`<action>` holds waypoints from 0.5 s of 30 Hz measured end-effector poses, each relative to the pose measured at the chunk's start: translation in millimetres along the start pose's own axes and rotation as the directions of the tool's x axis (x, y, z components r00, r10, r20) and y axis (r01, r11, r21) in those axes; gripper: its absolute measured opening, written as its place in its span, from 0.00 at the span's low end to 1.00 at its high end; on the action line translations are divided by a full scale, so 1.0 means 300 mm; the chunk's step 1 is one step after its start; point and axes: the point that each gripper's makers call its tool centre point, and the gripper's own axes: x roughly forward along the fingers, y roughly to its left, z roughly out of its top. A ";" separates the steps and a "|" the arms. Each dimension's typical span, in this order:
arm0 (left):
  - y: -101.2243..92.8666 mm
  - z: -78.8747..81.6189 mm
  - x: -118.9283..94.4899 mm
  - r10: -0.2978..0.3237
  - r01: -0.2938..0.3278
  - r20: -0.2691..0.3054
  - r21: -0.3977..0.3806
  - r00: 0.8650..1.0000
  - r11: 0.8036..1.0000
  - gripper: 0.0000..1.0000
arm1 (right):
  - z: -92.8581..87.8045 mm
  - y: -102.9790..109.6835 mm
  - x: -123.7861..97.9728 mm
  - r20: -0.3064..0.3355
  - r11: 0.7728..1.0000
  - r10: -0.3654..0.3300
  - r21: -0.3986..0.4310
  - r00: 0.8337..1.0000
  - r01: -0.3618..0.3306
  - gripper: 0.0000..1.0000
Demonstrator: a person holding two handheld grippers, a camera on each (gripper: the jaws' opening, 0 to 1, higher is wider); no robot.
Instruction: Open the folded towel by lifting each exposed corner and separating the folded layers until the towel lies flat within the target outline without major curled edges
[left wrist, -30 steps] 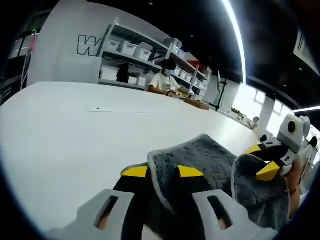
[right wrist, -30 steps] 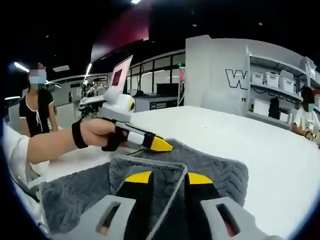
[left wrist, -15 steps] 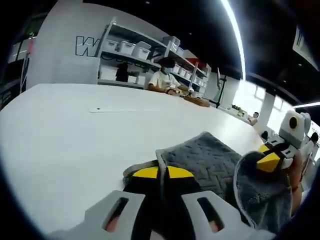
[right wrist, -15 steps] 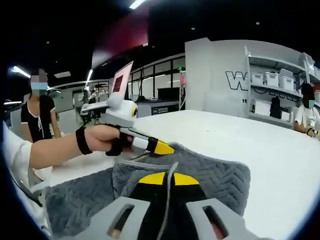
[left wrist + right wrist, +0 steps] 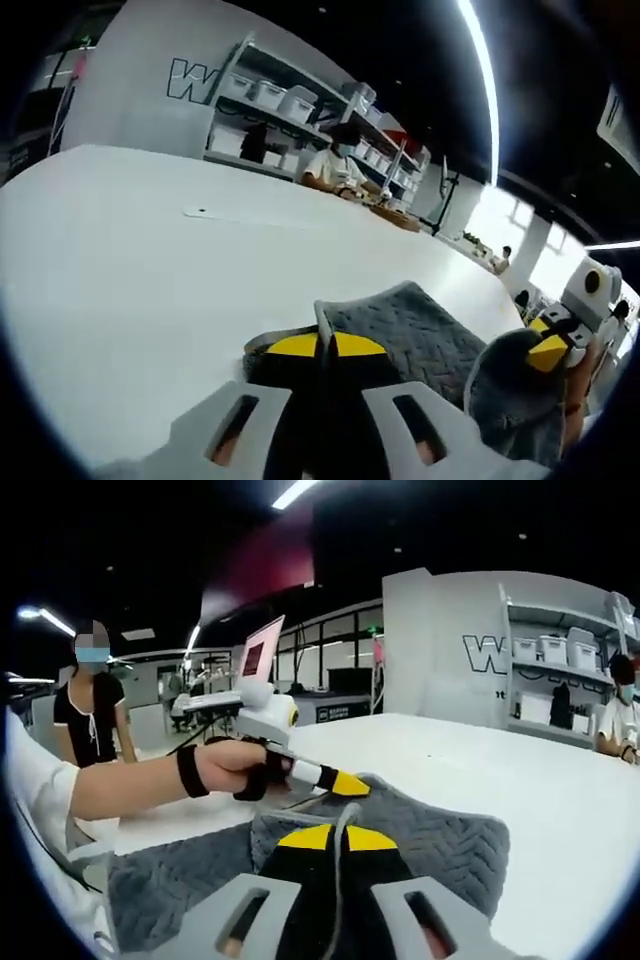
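Towel (image 5: 415, 330), grey and still partly folded, lay on the white table (image 5: 130, 260). Left gripper (image 5: 320, 345) had its jaws pressed together on one towel edge, seen in the left gripper view. Right gripper (image 5: 338, 837) likewise pinched another edge, its yellow tips touching with the hem between them.

1. I see the grey towel (image 5: 415, 330) with its chevron weave, part-folded on the white table.
2. Its near edge stands up, pinched, at six o'clock.
3. One corner hangs bunched at four o'clock.
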 end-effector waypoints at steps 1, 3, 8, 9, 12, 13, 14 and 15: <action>0.000 0.001 0.000 0.000 0.000 0.000 -0.001 1.000 1.000 0.01 | 0.001 0.002 -0.001 0.001 1.000 0.001 -0.002 1.000 -0.001 0.00; -0.002 0.006 0.002 -0.006 0.006 0.006 -0.002 1.000 1.000 0.01 | 0.010 0.014 -0.012 0.019 1.000 0.010 -0.003 1.000 -0.010 0.00; -0.010 0.018 -0.001 -0.014 0.015 0.021 -0.026 1.000 1.000 0.01 | 0.036 0.069 -0.031 0.062 0.997 0.074 0.007 0.995 -0.074 0.00; -0.013 0.020 -0.001 -0.016 0.016 0.019 -0.021 1.000 1.000 0.01 | 0.041 0.093 -0.039 0.071 0.996 0.088 0.010 0.994 -0.089 0.00; -0.015 0.026 -0.001 -0.016 0.017 0.023 -0.025 1.000 1.000 0.01 | 0.052 0.111 -0.045 0.081 0.995 0.099 -0.004 0.992 -0.099 0.00; -0.017 0.029 -0.002 -0.018 0.019 0.026 -0.034 0.999 0.999 0.01 | 0.056 0.114 -0.047 0.082 0.995 0.102 -0.009 0.991 -0.102 0.00; -0.019 0.033 -0.002 -0.020 0.021 0.030 -0.043 0.999 0.999 0.01 | 0.060 0.116 -0.048 0.082 0.994 0.105 -0.015 0.991 -0.104 0.00; -0.020 0.036 -0.003 -0.022 0.024 0.032 -0.051 0.999 0.998 0.01 | 0.060 0.135 -0.055 0.082 0.992 0.122 -0.024 0.989 -0.121 0.00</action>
